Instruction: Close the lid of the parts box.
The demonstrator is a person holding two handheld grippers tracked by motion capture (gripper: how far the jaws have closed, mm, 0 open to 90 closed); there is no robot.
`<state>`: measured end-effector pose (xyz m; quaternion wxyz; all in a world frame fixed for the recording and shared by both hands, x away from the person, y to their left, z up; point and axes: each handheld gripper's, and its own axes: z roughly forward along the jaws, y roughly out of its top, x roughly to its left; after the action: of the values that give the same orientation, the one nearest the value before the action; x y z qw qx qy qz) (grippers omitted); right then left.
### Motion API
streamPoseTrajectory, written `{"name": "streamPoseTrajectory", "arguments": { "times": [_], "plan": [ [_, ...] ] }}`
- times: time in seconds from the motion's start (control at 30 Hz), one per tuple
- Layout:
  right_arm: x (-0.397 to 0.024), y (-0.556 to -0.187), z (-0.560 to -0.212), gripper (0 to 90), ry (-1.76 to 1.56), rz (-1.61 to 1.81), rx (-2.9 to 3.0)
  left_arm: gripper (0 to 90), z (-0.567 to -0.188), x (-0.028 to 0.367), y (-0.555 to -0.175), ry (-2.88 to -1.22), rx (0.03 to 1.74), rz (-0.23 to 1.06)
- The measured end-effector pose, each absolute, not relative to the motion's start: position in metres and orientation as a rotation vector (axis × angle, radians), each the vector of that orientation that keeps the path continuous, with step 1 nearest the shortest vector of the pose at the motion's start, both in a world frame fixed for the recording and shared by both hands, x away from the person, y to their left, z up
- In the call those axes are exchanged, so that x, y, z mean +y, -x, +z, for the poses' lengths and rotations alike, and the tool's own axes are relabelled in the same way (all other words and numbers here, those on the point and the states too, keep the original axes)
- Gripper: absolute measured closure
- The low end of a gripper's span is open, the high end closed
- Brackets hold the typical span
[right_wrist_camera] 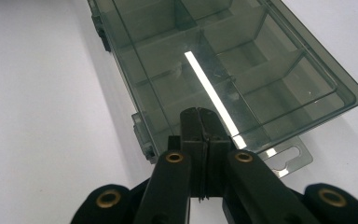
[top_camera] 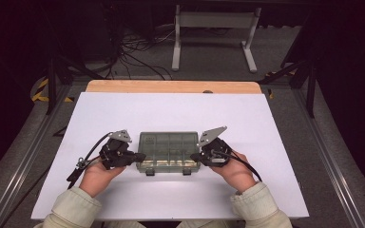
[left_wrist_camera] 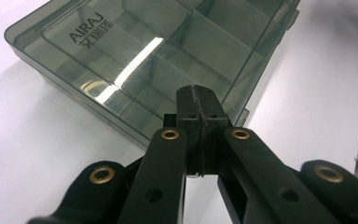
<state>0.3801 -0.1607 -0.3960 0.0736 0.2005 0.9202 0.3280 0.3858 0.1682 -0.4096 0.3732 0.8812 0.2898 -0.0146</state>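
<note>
On the white table (top_camera: pixel 123 114), near its front edge, we see a smoky clear box (top_camera: pixel 169 147) with dividers, lid down, lying with its long side running left to right. Our left gripper (top_camera: pixel 140 156) meets one short end and our right gripper (top_camera: pixel 195 156) the other, about equally near. Both pairs of jaws are pressed together on nothing. The two latches (right_wrist_camera: pixel 142 135) face us, so any opening likely starts from the near edge.

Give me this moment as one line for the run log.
scene: smoky clear plastic box, lid shut, on white table | left claw: shut, at box's left end | right claw: shut, at box's right end | box contents: none visible
</note>
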Motion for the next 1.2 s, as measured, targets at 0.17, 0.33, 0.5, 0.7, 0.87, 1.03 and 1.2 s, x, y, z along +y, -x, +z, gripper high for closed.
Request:
{"name": "streamPoseTrajectory", "arguments": {
  "times": [0.17, 0.33, 0.5, 0.7, 0.87, 1.03, 1.2],
  "plan": [
    [-0.1597, -0.3788, -0.3962, 90.0, -0.582, 0.97, 2.753, 89.9, -0.4095, 0.1663, -0.3828, -2.265, 0.741, -0.012],
    [-0.1588, -0.3774, -0.3963, 90.0, -0.579, 0.959, 2.748, 89.9, -0.4108, 0.1671, -0.3831, -2.259, 0.737, -0.016],
    [-0.1596, -0.3779, -0.3966, 90.0, -0.581, 0.964, 2.751, 89.9, -0.4112, 0.1675, -0.3835, -2.253, 0.748, -0.032],
    [-0.1587, -0.3768, -0.3966, 90.0, -0.573, 0.954, 2.748, 89.9, -0.4112, 0.1671, -0.3824, -2.262, 0.734, -0.005],
    [-0.1587, -0.3759, -0.3969, 90.0, -0.573, 0.955, 2.742, 89.9, -0.4133, 0.1628, -0.3798, -2.29, 0.734, 0.014],
    [-0.1575, -0.3748, -0.4007, 90.0, -0.564, 0.938, 2.758, 89.9, -0.4132, 0.1621, -0.3769, -2.293, 0.727, 0.056],
    [-0.1579, -0.3746, -0.4007, 88.9, -0.561, 0.943, 2.748, 89.8, -0.4139, 0.1635, -0.3758, -2.275, 0.738, 0.053]
  ]
}}
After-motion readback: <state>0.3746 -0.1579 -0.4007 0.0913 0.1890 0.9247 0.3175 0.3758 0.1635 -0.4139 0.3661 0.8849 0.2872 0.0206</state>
